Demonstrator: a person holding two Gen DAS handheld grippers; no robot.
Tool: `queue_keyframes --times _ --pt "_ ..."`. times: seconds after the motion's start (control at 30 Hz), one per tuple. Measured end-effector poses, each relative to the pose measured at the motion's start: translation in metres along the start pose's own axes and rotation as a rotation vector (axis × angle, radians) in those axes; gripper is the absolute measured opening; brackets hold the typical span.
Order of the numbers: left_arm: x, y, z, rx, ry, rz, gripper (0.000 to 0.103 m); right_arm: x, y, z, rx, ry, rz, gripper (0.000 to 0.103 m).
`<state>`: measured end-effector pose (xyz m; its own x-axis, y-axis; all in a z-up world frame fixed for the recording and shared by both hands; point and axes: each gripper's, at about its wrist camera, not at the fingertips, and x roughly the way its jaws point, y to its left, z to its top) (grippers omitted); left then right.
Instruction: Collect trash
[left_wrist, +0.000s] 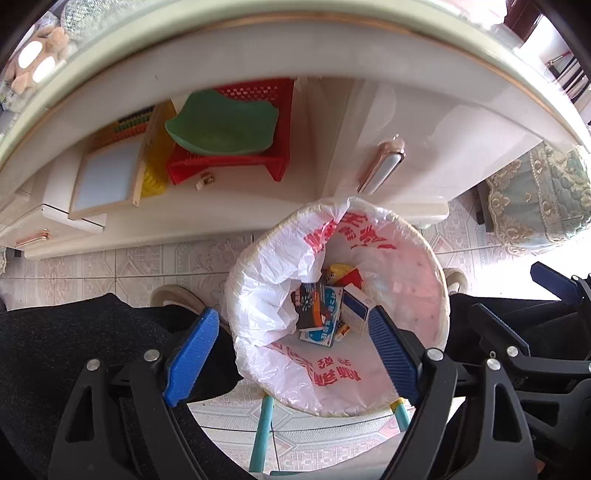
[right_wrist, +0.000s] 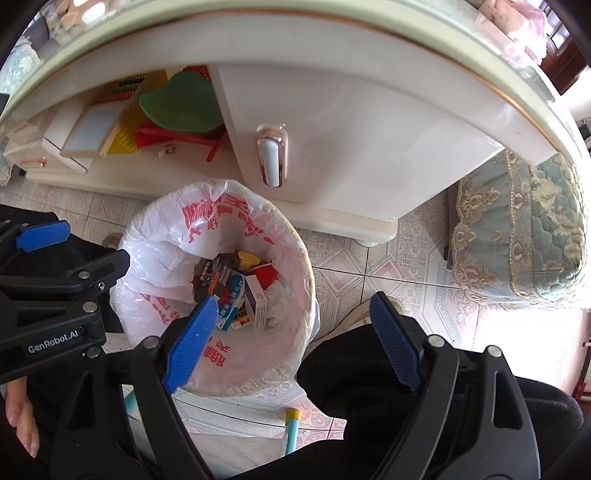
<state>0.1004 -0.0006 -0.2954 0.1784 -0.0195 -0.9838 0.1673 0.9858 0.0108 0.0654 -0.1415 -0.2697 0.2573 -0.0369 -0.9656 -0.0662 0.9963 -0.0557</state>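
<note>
A round trash bin (left_wrist: 441, 291) (right_wrist: 309, 269), lined with a white plastic bag printed in red, stands on the tiled floor in front of a white cabinet. Inside lies trash (left_wrist: 321, 310) (right_wrist: 240, 291): small cartons, boxes, wrappers and a crumpled tissue. My left gripper (left_wrist: 291, 317) hangs right above the bin's mouth, pointing down, open, with nothing between its blue pads. My right gripper (right_wrist: 295, 301) is also open and holds nothing. It hovers over the bin's right rim, one pad over the trash and the other over a black trouser leg. Each gripper shows at the edge of the other's view.
The white cabinet has a door with a handle (left_wrist: 384, 162) (right_wrist: 271, 158). Its open shelf holds a red basket (left_wrist: 273, 107), a green dish (left_wrist: 225, 125) and a wooden-framed board (left_wrist: 107, 177). A padded green-gold stool (right_wrist: 517, 229) stands at right. A person's black-trousered legs (left_wrist: 74, 350) flank the bin.
</note>
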Motion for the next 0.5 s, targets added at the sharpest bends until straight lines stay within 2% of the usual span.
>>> queue_keyframes --times 0.23,0.37,0.5 --pt "-0.080 -0.018 -0.004 0.008 -0.197 0.037 0.083 -0.086 -0.016 -0.012 0.083 -0.232 -0.014 0.084" --pt "-0.125 -0.023 -0.007 -0.005 -0.304 0.028 0.084 -0.136 -0.020 -0.022 0.095 -0.375 -0.088 0.090" --pt "-0.166 -0.028 -0.013 -0.001 -0.398 0.040 0.086 -0.174 -0.024 -0.031 0.120 -0.475 -0.124 0.094"
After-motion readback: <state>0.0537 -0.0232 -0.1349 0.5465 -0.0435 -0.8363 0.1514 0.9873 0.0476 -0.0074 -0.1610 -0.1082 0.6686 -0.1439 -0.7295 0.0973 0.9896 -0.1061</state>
